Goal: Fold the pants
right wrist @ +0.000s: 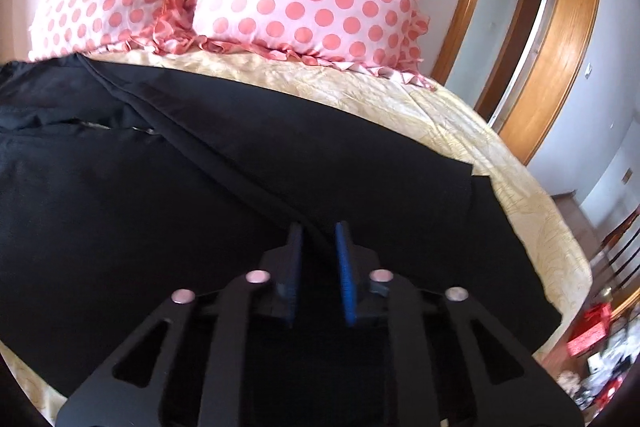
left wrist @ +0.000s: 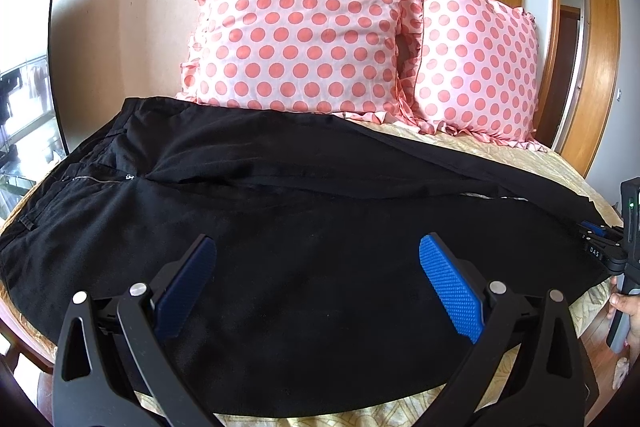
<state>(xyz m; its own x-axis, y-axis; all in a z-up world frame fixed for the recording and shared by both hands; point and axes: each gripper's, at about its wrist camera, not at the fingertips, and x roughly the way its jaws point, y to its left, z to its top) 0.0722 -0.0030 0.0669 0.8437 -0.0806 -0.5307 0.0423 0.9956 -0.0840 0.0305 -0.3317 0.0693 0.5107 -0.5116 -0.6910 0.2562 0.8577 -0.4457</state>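
While the pants [left wrist: 280, 227] lie flat on the bed [right wrist: 480, 131], left gripper [left wrist: 316, 287] hovers, jaws apart; right gripper [right wrist: 318, 267] nearly together at the leg end (seemingly pinching fabric for a fold).

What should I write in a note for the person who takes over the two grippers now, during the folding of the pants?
Left gripper: open wide, above the near leg, holding nothing.
Right gripper: jaws nearly closed with a narrow gap; whether cloth is pinched, I cannot tell. It is near the cuff end.
Pants: black, spread across the bed, waist to the left, cuffs to the right, zipper showing. The far leg lies slanted, partly over the near one. Two dotted pillows behind.
Done: pants laid out.
Left: line up the legs, then fold; no fold is finished yet.
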